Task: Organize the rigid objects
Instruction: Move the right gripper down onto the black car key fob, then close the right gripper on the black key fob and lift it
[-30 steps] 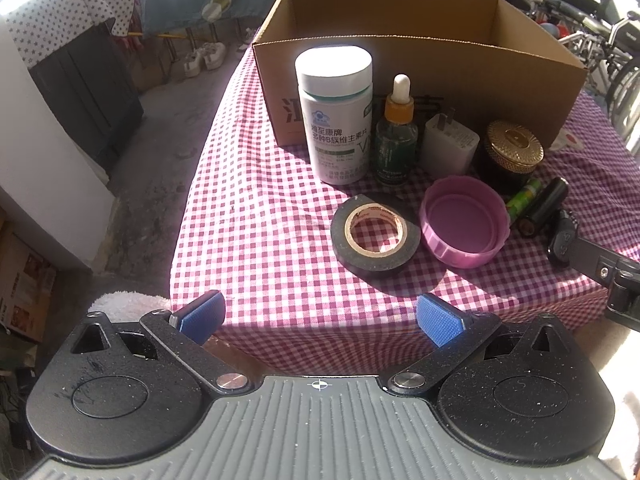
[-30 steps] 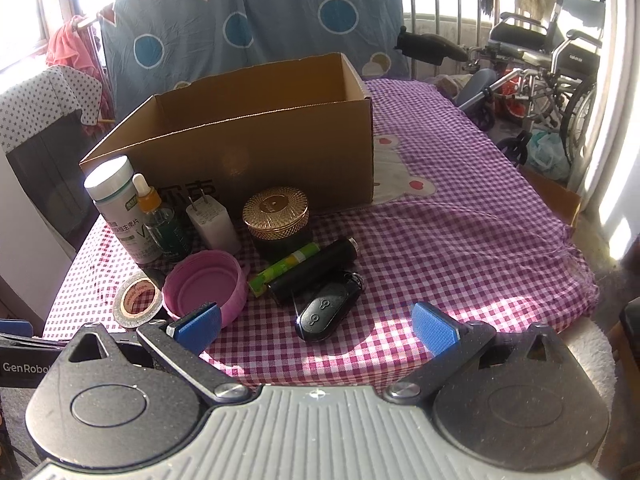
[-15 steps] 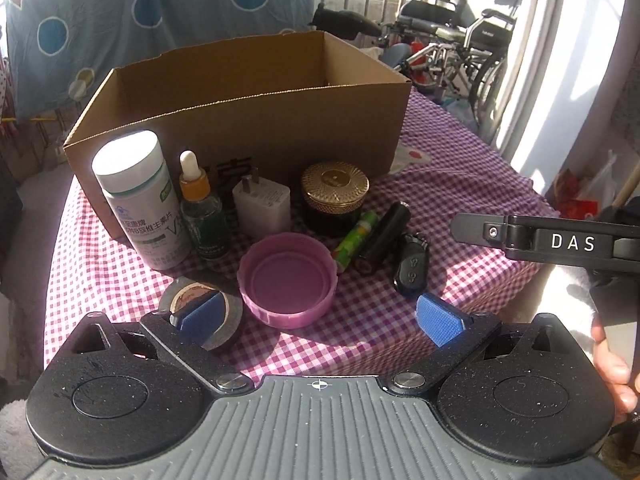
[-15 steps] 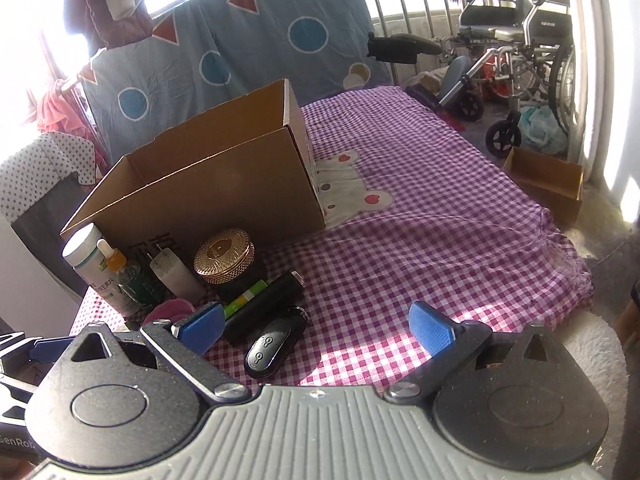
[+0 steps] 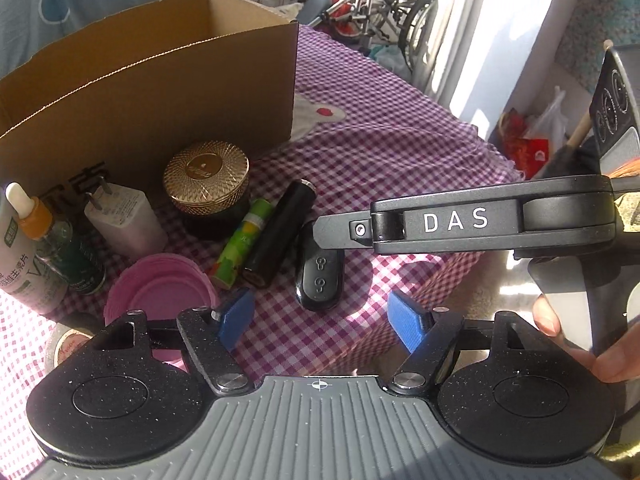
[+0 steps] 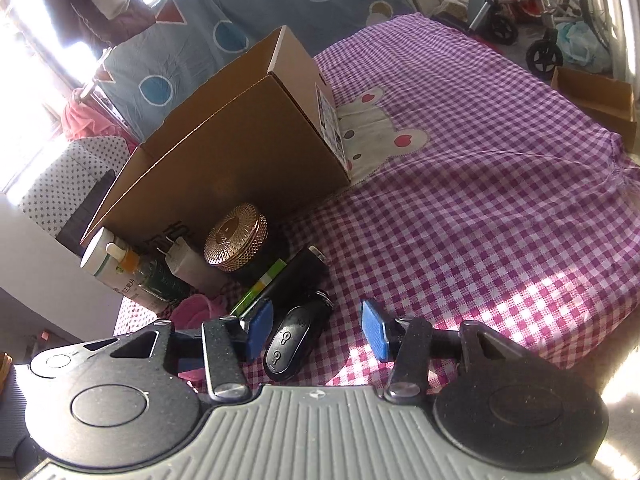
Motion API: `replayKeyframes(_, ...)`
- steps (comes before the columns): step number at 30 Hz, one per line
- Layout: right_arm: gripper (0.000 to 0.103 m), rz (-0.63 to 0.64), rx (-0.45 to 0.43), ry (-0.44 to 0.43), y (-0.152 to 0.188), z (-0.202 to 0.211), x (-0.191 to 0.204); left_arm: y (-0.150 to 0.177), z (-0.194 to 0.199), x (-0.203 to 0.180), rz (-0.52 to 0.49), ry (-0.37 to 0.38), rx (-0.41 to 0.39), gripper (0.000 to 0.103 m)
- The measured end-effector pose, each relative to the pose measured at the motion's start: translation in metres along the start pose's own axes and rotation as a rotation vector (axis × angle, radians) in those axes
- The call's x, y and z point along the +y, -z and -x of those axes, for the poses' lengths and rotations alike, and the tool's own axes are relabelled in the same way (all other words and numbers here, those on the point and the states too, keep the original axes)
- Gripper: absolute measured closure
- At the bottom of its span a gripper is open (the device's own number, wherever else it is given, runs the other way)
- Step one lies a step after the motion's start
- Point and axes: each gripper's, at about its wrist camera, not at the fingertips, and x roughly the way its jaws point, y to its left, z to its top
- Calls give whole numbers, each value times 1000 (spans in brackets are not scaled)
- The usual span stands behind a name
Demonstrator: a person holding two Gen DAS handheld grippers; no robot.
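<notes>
An open cardboard box stands on the purple checked cloth. In front of it lie a gold-lidded jar, white charger plug, dropper bottle, white pill bottle, pink lid, green tube, black cylinder and black key fob. My left gripper is open and empty, just short of the key fob. My right gripper is open, its jaws either side of the key fob, not touching. The box is behind.
A roll of black tape lies at the left edge. The right gripper's arm marked DAS reaches across above the key fob. Wheelchairs and a small cardboard box stand on the floor beyond the table's right edge.
Both grippers have swung right and moved in lower toward the key fob. The right gripper now straddles it and its jaws have narrowed somewhat.
</notes>
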Motion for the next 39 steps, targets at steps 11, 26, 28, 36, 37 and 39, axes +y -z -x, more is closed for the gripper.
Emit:
replayKeyframes(11, 71, -33, 30, -66, -8, -7, -9, -9, -13, -5, -18, -11, 57, 49)
replayKeyframes(26, 75, -112, 32, -108, 3, 11, -30, -12, -14, -27, -29, 37, 48, 56)
replayKeyframes(28, 75, -113, 25, -103, 2, 13, -31, -13, -13, -25, -19, 31, 44, 56)
replayKeyframes(36, 75, -79, 39, -109, -6, 3, -23, -15, -20, -16, 19, 39, 38, 56)
replayKeyframes(37, 75, -69, 48, -113, -7, 1, -21, -15, -20, -15, 22, 43, 35, 56)
replayKeyframes(39, 75, -59, 72, -129, -8, -3, -16, -16, -21, -15, 26, 46, 30, 55)
